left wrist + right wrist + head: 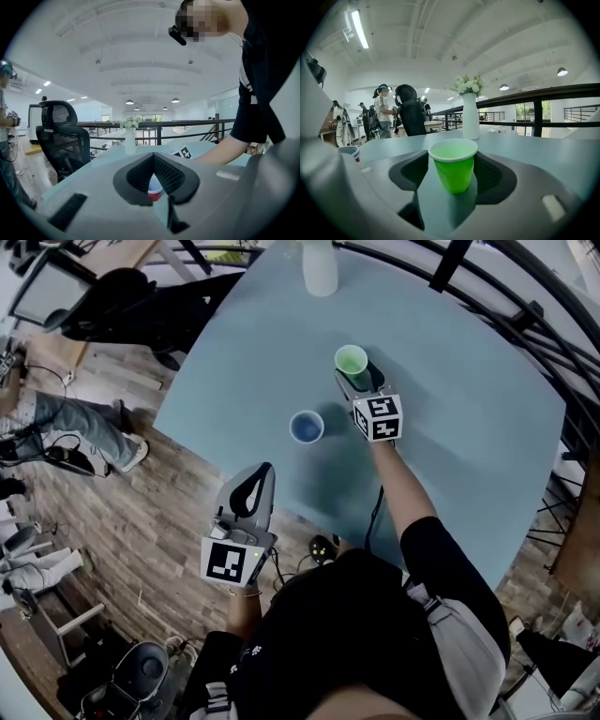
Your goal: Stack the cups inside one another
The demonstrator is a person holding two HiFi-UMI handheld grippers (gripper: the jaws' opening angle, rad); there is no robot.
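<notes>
A green cup (352, 360) (453, 164) stands upright on the pale blue table (450, 409). My right gripper (359, 374) (453, 174) reaches around it, one jaw on each side and close to the rim. The rim keeps its round shape, and I see no pad pressing on it. A second cup, red outside and blue inside (307, 427) (154, 191) (349, 153), stands to the left of the green one, nearer the table's edge. My left gripper (263, 472) (153, 156) hangs just off that edge, shut and empty, pointing at the red cup.
A white vase with flowers (319, 266) (130, 140) (470, 116) stands at the table's far side. A black railing (525, 310) runs behind the table. An office chair (63, 138) and several people stand on the wooden floor to the left.
</notes>
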